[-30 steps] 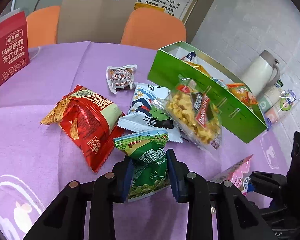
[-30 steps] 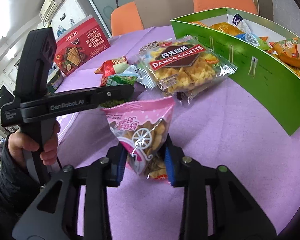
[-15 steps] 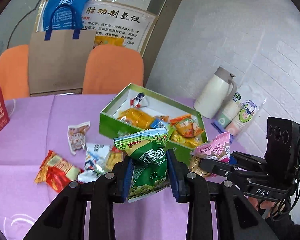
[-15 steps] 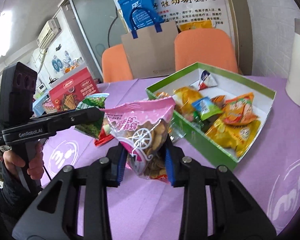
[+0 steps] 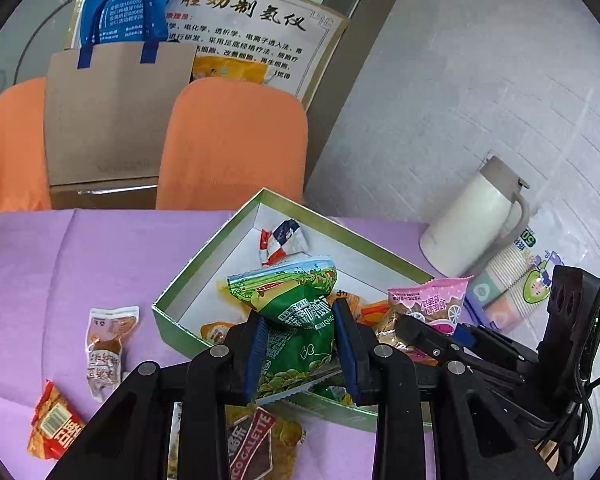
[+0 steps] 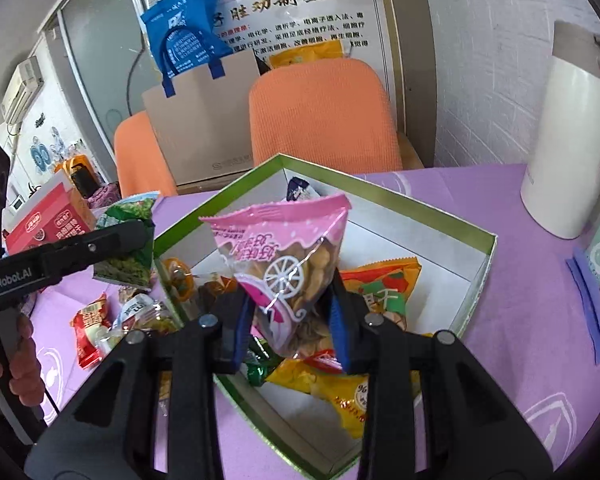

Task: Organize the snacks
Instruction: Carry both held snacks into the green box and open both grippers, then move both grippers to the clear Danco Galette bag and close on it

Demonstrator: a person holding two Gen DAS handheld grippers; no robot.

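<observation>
Left gripper [image 5: 300,344] pinches my green pea bag [image 5: 296,320], blue pads pressed on both sides, hanging over the near rim of the green box [image 5: 204,256]. Right gripper [image 6: 288,320] clamps the pink cookie bag [image 6: 284,256], raised above the box interior, where I see orange and yellow packets. Loose snacks on the purple tablecloth [image 5: 100,248] left of the box: a red packet [image 5: 56,420], a small brown-white packet [image 5: 108,344]. White jug [image 5: 472,220] stands beyond the box.
</observation>
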